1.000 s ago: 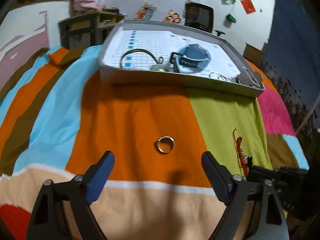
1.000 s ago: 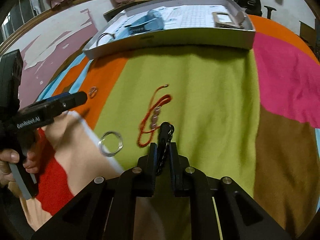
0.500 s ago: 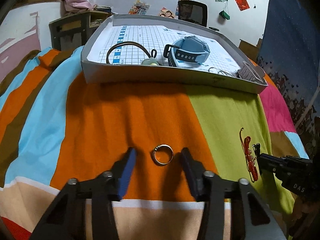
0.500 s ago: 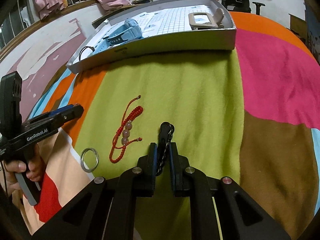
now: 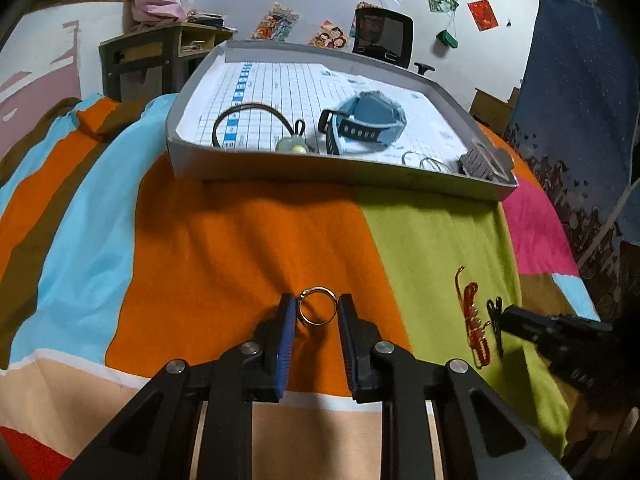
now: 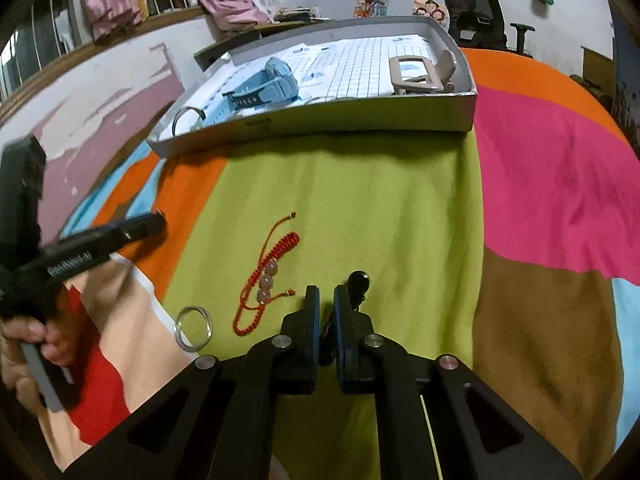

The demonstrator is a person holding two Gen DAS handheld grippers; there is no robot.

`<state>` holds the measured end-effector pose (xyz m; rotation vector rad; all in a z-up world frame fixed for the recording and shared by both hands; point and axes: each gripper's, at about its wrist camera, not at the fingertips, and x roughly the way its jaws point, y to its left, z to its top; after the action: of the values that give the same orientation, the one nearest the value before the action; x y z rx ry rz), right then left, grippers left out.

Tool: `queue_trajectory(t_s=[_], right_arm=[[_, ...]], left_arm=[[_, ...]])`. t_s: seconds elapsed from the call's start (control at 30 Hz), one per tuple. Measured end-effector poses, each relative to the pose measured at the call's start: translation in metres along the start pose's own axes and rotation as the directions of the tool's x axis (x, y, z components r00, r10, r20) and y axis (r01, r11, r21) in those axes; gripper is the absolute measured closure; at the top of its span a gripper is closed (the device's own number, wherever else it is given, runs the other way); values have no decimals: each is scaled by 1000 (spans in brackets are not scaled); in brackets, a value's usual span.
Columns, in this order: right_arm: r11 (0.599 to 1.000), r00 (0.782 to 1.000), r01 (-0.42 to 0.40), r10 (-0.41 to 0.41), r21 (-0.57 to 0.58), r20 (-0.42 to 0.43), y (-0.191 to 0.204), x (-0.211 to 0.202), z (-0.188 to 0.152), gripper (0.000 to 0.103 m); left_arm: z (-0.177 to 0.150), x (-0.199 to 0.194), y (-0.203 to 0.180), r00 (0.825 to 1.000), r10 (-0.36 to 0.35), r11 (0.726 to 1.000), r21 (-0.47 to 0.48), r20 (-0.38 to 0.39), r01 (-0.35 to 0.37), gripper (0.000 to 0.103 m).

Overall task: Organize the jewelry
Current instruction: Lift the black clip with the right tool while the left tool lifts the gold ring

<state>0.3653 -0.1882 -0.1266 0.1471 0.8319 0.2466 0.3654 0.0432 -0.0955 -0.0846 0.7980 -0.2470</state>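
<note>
a striped blanket in orange, green, pink, blue and brown fills both views, with a grey tray lying on it in the upper middle of each frame. in the left wrist view, the left hand-held gripper sits low at the bottom centre, its fingers partly closed around a silver ring that lies flat on the orange stripe; the left finger looks to be touching the ring, the right one is just beside it. at the lower right of that view a red bracelet lies on the green stripe, with the tip of the other gripper near it. inside the tray are a blue watch at centre, a dark cord loop to its left, and thin rings and a grey clip at the tray's right corner. in the right wrist view, the right hand-held gripper at bottom centre is clamped nearly together on a small black chain piece, whose rounded end sticks up past the fingertips over the green stripe. the red bracelet with pale beads lies just left of it, and a clear ring lies further left at the stripe's edge. at the left edge of the frame a hand grips the handle of the left gripper.
</note>
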Motion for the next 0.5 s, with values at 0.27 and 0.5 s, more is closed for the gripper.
queue_trajectory(t_s=[0.27,0.5], right_arm=[[996,997,33,-27,88,-67,-11,6,-6,95],[995,996,32,-23,91,-91,-13,18,-10,87]], left_arm=[[-5,7,-2,998,-9,1000,-8,-64,8,83],[-13,12,-15,995,-10,999,48,-103,15,83]])
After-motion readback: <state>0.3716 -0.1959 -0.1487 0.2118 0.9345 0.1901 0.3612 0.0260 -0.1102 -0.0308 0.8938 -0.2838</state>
